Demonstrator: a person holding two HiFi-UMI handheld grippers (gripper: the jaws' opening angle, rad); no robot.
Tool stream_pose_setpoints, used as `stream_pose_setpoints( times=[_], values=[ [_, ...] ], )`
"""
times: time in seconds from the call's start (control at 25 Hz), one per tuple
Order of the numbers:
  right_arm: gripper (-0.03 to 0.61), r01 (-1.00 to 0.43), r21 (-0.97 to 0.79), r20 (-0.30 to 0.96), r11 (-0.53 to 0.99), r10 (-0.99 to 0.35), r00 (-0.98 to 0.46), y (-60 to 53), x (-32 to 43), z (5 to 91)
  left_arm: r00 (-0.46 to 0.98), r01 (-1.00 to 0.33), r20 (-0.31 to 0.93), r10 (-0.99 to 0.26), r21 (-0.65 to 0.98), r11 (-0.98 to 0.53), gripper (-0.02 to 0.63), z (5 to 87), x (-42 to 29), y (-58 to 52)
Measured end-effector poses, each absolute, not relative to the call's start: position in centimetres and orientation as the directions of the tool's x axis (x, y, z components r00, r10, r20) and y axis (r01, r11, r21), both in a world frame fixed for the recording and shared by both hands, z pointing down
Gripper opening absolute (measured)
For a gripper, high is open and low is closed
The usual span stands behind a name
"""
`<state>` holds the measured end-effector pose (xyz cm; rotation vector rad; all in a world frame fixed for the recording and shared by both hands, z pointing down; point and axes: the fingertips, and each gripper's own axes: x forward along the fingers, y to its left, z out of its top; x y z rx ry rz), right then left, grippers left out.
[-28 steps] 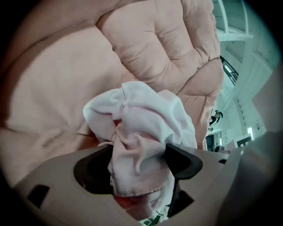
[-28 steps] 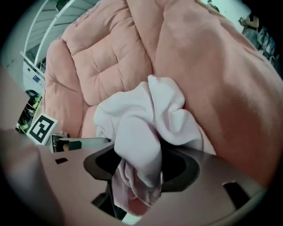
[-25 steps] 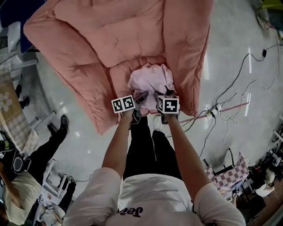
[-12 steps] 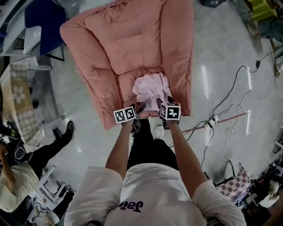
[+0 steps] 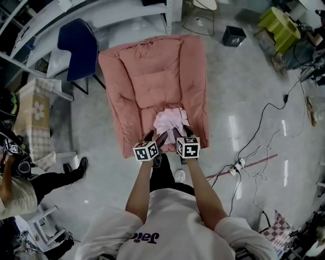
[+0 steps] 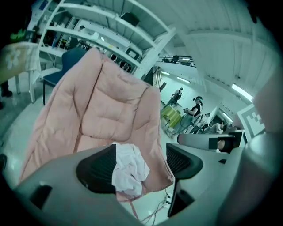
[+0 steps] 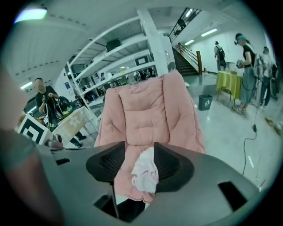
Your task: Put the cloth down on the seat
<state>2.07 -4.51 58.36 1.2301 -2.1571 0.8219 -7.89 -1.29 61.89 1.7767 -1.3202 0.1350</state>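
cloth (image 5: pixel 170 121): pale pink, all crumpled up, lying on the front part of the seat, a bit right of middle. Neither tool is holding it.

seat (image 5: pixel 152 76): big padded pink lounger thing sitting on the floor, quilted back, puffy sides. The cloth is down near its front edge.

left tongs (image 5: pixel 156 137): spread wide with nothing pinched. In the left gripper view you see the cloth through the gap, but it's lying on the seat beyond the pads, not touching them.

right tongs (image 5: pixel 182 134): closing right now, but the pads stand apart with nothing gripped. Same deal in the right gripper view: the cloth shows in the gap, lying further off on the seat.

both tools: held side by side, just apart, marker cubes facing up, tips pointing at the near edge of the cloth. From the head view they sit over the front lip of the seat.

person: standing right at the seat's front, arms stretched forward, white shirt, dark trousers.

floor (image 5: pixel 244 101): shiny grey, with cables (image 5: pixel 254 152) trailing across it on the right.

blue chair (image 5: pixel 78 48): behind the seat on the left, near the shelves (image 5: pixel 127 15).

bin (image 5: pixel 233 35): small and black, on the floor off to the right behind the seat.

bystander (image 5: pixel 20 188): at the left edge, only partly in view.
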Motion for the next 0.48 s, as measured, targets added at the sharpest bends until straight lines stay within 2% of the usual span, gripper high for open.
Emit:
stream_pose_setpoints(
  times=[0.28, 0.48],
  values=[
    [0.184, -0.848, -0.158, 0.496, 0.506, -0.702, -0.512, -3.2, 2.2, 47.8, 0.303, -0.904, 0.415, -0.858, 0.409, -0.121, 0.356, 49.8, -10.3, -0.2],
    [0.174, -0.815, -0.114, 0.33, 0.568, -0.752, -0.571, -3.1, 1.1, 39.5, 0.197, -0.952, 0.294, -0.935, 0.285, -0.111, 0.299, 41.3, -11.8, 0.5]
  ],
)
